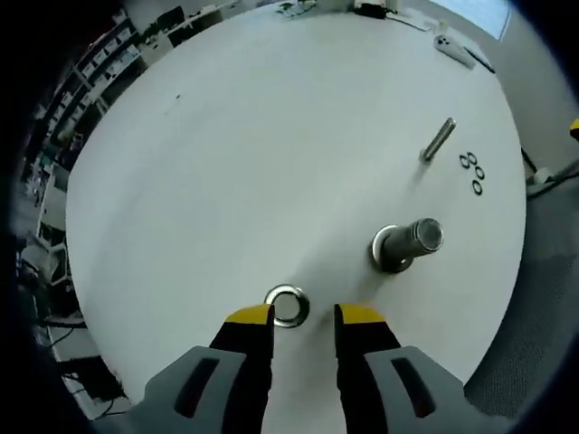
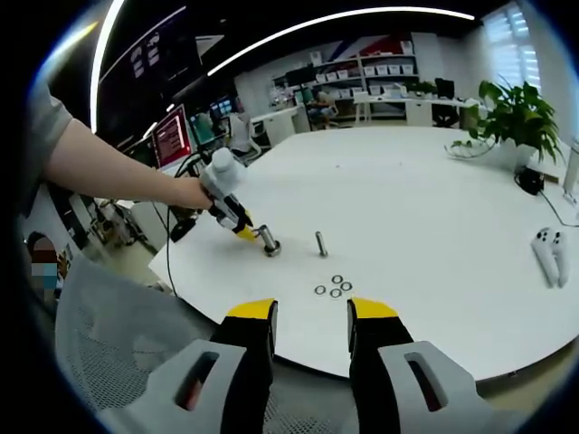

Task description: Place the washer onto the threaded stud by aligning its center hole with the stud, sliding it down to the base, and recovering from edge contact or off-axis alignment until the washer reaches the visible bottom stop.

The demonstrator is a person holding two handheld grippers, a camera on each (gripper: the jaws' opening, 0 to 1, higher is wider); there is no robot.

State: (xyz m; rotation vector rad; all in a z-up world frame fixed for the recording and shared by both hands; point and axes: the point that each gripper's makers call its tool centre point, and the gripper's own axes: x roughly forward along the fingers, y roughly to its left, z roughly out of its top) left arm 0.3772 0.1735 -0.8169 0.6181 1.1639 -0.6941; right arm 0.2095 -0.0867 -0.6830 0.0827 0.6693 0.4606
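In the left gripper view a steel washer (image 1: pixel 288 306) lies flat on the white table (image 1: pixel 271 154), just beyond my left gripper (image 1: pixel 305 315), whose yellow-tipped jaws stand open with nothing between them. To the right of it stands the thick threaded stud (image 1: pixel 409 242) on its round base. A slimmer bolt (image 1: pixel 438 139) and three small washers (image 1: pixel 472 170) lie farther off. In the right gripper view my right gripper (image 2: pixel 312 312) is open over the table's near edge, well back from the stud (image 2: pixel 269 241), the bolt (image 2: pixel 320 243) and the small washers (image 2: pixel 334 287). The left gripper (image 2: pixel 242 230), held by a hand, is beside the stud.
A white game controller (image 2: pixel 549 252) lies at the table's right side, and a potted plant (image 2: pixel 511 117) stands at the back right. A mesh chair back (image 2: pixel 109 334) sits at the near left. Desks, shelves and screens fill the room behind.
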